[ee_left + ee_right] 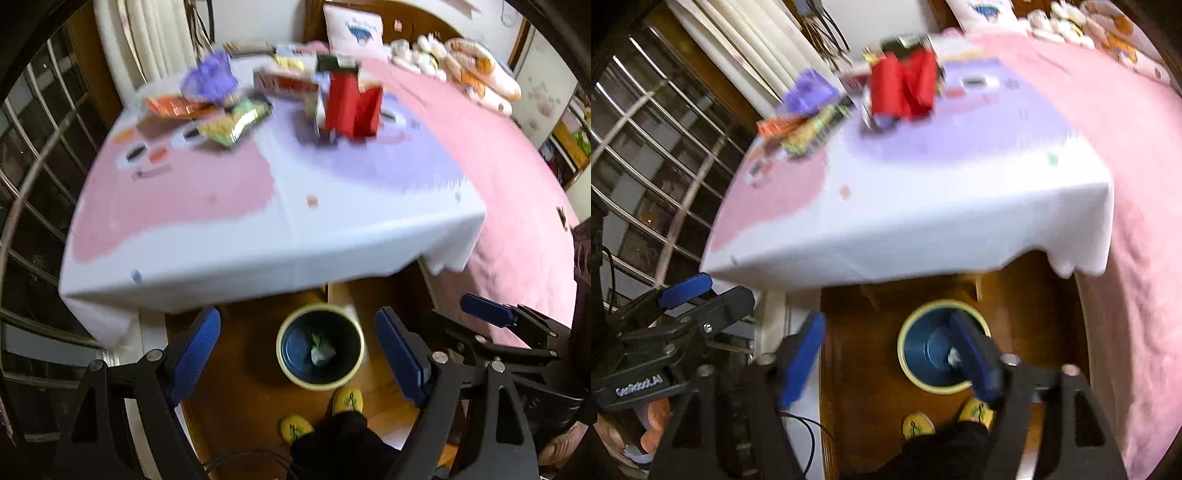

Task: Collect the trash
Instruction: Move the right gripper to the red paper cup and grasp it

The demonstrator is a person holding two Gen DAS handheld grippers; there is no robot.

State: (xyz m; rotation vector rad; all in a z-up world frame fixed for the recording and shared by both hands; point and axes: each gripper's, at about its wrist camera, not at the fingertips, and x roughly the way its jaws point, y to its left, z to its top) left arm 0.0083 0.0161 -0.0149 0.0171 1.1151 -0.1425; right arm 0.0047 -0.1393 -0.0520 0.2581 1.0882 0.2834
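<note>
On the wooden floor below me stands a round bin (320, 386) with a cream rim and a dark blue inside; a crumpled wrapper (322, 350) lies in it. My left gripper (297, 314) hangs over the bin, open, with nothing between its blue pads. My right gripper (886, 319) is open and empty too, and its right finger covers part of the bin (908, 356). Blurred trash lies on the table: a red carton (352, 107) (903, 88), a purple bag (210, 79) (809, 92), an orange packet (171, 105) and a green-yellow packet (234, 123).
The table (258, 229) wears a white, pink and purple cloth that overhangs the bin's far side. A pink bed (517, 184) lies to the right, a barred window (33, 147) to the left. A person's yellow slippers (347, 398) stand just behind the bin.
</note>
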